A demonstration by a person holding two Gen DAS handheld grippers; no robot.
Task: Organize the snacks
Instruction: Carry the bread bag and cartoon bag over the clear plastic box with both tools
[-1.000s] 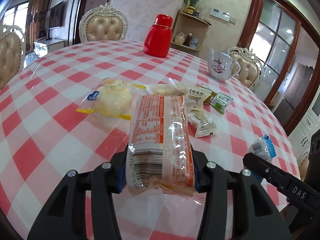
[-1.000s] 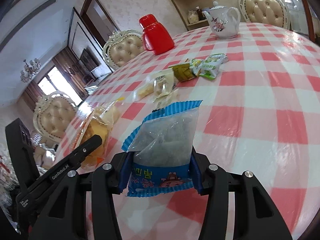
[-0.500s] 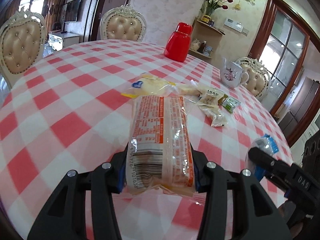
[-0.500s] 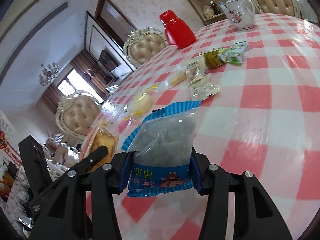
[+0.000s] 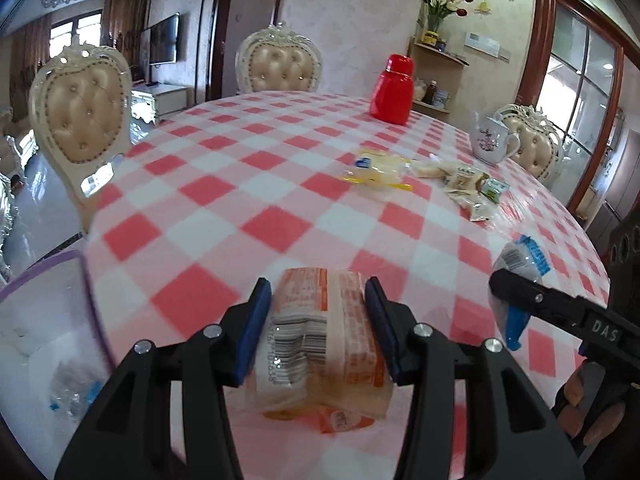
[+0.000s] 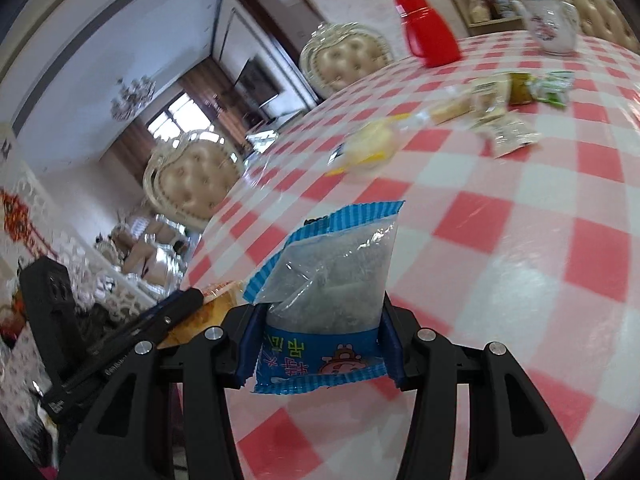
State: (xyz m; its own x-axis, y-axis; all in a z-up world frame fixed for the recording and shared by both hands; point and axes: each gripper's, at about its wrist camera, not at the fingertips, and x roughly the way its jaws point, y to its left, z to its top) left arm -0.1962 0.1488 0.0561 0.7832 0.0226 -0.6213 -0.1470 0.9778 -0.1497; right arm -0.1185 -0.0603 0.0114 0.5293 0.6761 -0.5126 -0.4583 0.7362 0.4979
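Checkered counter (image 5: pixel 280 184) mid-job: left tool (image 5: pixel 316 328) clamps orange snack pack (image 5: pixel 320 344), right tool (image 6: pixel 316 340) clamps blue snack bag (image 6: pixel 328 280), clear bin (image 5: pixel 48 320) lower left holds little, loose snacks (image 5: pixel 460 184) remain upper right.

I see a glossy red-and-white checked plastic cover (image 5: pixel 248 200) on the counter, smooth and reflecting light. My left fingers (image 5: pixel 252 332), matt black plastic with blue pads and shiny metal screws, press a crinkled orange-printed clear film packet (image 5: pixel 320 340). At right, a blue-edged clear plastic bag (image 6: pixel 332 292) looks shiny and wrinkled. Far off stand a glossy red plastic flask (image 5: pixel 392 88) and a smooth glazed white ceramic teapot (image 5: pixel 490 140). The tufted cream chair (image 5: pixel 82 108) looks like satiny leather.
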